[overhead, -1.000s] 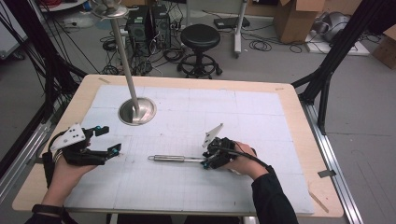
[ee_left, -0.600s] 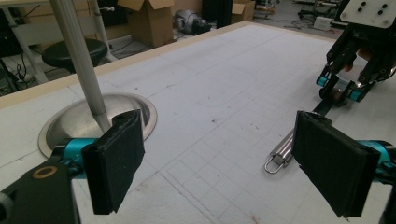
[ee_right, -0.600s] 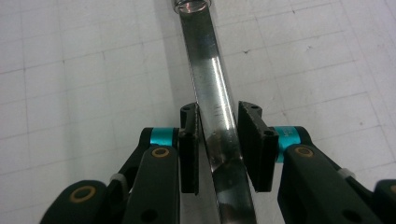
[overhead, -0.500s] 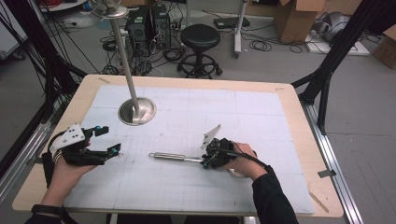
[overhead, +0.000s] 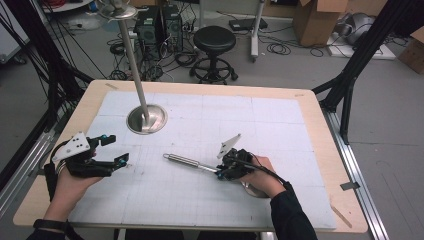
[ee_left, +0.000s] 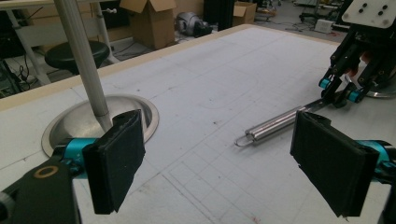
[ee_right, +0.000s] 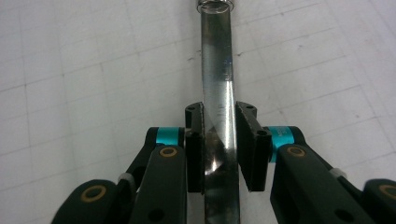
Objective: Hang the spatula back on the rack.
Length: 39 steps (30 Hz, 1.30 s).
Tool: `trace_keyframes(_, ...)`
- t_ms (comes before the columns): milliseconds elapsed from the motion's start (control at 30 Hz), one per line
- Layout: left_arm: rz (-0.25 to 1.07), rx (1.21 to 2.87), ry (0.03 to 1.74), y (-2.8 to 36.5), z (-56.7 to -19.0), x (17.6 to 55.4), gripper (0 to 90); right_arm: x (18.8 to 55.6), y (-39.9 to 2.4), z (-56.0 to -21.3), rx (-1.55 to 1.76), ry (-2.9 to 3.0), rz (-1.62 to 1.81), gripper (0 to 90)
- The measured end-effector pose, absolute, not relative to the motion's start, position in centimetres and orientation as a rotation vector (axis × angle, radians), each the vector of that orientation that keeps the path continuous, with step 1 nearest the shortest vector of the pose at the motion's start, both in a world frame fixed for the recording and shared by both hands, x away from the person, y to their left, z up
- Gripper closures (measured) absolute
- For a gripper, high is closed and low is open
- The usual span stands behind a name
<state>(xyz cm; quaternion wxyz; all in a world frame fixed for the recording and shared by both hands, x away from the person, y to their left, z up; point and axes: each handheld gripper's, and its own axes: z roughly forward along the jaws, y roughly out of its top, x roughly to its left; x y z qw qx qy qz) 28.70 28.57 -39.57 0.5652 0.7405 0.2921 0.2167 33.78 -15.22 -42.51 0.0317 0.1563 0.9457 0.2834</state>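
Surface (overhead: 280,120), white gridded mat, spans the frame centre. Steel stand (overhead: 146,119), upper left, rises from a round base. Left gripper (overhead: 116,150), lower left, jaws wide, holding nothing. Right gripper (overhead: 220,172), lower centre; its jaws, having just closed, clamp the metal utensil (overhead: 182,160) lying flat on the surface.

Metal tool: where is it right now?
In the high view the metal tool lies on the white mat at centre front, its near end clamped in the right gripper, with the stand base behind it to the left.
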Motion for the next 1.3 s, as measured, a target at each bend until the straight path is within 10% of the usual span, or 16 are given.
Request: trace_keyframes(1300,0.508,1.728,0.690,28.8,-39.5,28.7,18.3,34.4,-16.1,-37.6,0.613,2.463,1.372,75.4)
